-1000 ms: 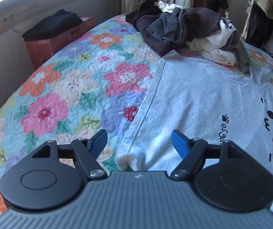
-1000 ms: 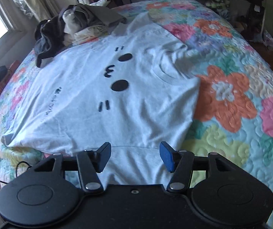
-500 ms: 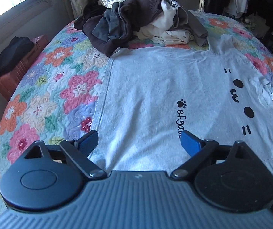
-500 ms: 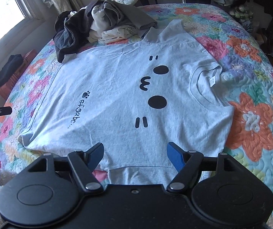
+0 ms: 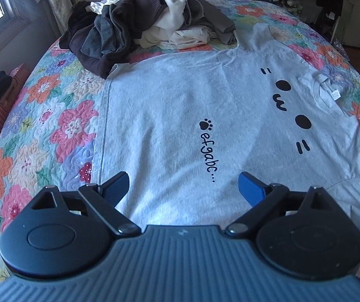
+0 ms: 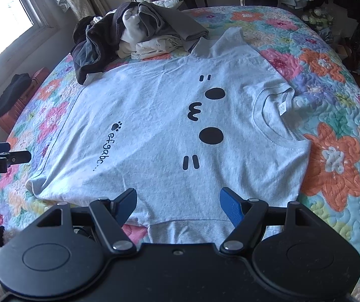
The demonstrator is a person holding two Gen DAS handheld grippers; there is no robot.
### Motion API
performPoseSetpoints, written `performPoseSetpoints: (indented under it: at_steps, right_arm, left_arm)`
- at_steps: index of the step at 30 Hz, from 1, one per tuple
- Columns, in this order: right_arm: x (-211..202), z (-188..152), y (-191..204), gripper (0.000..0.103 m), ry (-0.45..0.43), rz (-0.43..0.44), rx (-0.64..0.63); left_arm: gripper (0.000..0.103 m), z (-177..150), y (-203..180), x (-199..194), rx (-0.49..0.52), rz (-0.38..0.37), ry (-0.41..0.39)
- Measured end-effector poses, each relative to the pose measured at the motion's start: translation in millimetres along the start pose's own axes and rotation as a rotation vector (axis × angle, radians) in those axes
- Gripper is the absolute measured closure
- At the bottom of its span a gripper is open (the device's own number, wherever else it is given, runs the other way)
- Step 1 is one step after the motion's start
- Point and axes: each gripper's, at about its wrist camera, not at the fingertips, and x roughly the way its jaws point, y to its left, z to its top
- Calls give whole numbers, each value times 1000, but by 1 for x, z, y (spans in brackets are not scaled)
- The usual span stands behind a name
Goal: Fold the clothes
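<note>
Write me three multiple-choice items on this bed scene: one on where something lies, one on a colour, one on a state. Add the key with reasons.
1. Where does the pile of clothes lie relative to the T-shirt?
A. at the far side of the bed, beyond the shirt
B. on the shirt's collar
C. on the floor

2. What colour is the T-shirt?
A. red
B. light grey with black print
C. dark green

3. How does the T-shirt lie on the quilt?
A. folded in half
B. rolled up
C. spread flat, print up

Key: 1 A, the heap sits past the shirt's far edge, overlapping only its hem corner. 2 B, grey cloth, black face print. 3 C, the whole front and collar show, unfolded.
</note>
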Motion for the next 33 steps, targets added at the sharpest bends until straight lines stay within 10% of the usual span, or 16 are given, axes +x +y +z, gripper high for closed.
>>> performPoseSetpoints:
  at_steps: [33]
  right_arm:
    - [-6,-15,-5,25,-9,8,20]
  left_arm:
    - [1,-2,-17,-2,-8,-103,35]
